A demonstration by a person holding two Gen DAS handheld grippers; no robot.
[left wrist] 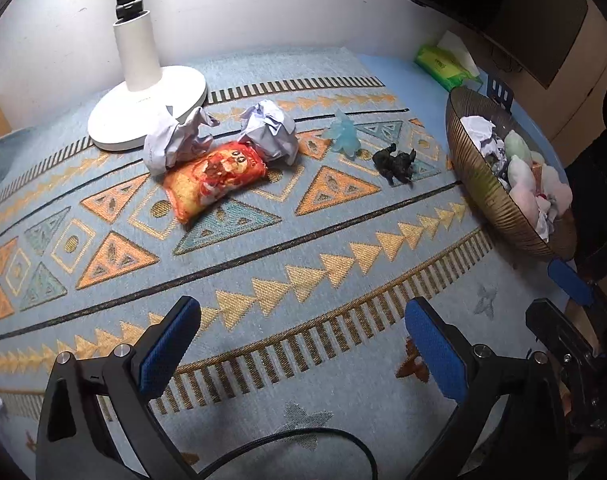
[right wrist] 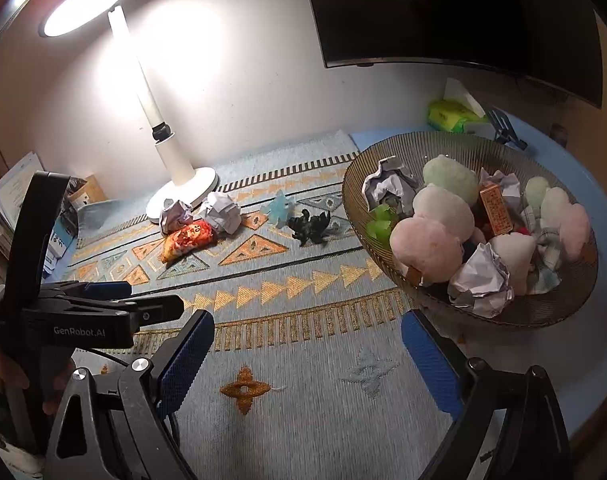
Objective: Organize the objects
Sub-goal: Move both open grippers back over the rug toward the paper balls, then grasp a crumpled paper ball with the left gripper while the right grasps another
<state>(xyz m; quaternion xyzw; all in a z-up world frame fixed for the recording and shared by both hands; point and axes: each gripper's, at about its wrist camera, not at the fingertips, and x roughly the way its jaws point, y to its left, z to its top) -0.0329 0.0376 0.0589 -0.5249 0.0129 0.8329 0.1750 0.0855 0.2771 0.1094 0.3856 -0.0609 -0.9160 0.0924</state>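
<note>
Behind plush toys (right wrist: 443,208), half-hidden box (right wrist: 495,210)

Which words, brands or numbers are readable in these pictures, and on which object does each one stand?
"GenRobot.AI": on the black body of the left gripper, seen in the right wrist view.
Too small or blurred to read: print on the snack packet, the orange box in the bowl, the green tissue pack.

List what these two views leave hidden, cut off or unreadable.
- Bowl, left wrist view: far side and part of its contents cut off by a dark shape at the right edge.
- Bowl bottom, right wrist view: buried under plush toys and paper balls.
- Orange box, right wrist view: print too small to read.
- Lamp, left wrist view: head cut off by the top edge.
</note>
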